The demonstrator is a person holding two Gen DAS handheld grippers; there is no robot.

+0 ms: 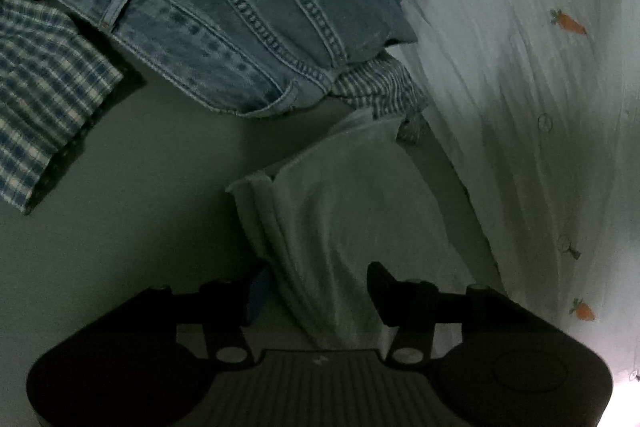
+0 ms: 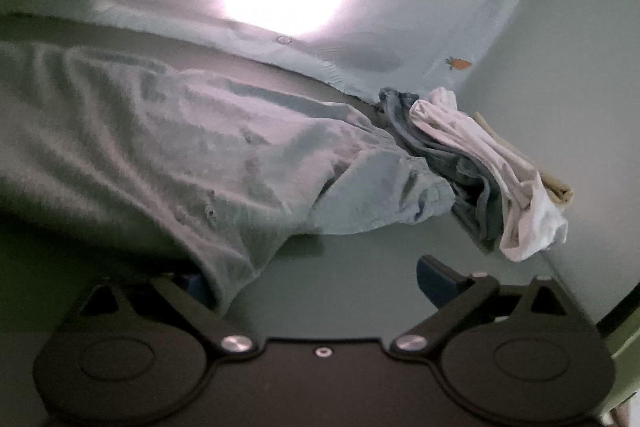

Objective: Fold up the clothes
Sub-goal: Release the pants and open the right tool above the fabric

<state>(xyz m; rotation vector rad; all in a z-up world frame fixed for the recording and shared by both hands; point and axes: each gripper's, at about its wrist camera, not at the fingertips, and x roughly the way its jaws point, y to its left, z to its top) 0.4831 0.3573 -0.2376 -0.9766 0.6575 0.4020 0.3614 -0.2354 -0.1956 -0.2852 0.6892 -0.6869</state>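
- The pale green cloth (image 1: 340,211) runs right between the jaws of the left gripper (image 1: 316,291). The fingers stand apart with the cloth in the gap, and I cannot tell if they pinch it.
- The right gripper (image 2: 316,279) has its jaws wide apart. One edge of the same pale green cloth (image 2: 168,147) droops over its left finger; nothing is squeezed.
- Ahead of the left jaws, jeans (image 1: 240,11) lie flat, with a checked shirt (image 1: 44,83) off to the left side.
- Ahead and to the right of the right jaws sits a small heap: a white garment (image 2: 516,179) on top of a grey-blue one (image 2: 452,163).
- A sheet with little carrots (image 1: 540,87) lies beyond both.
- The green cloth looks soft, fuzzy and light. It will sag and bunch, not stay stiff.
- I think the best place to hold it is the hemmed edge or a corner, one in each gripper, so it hangs straight.
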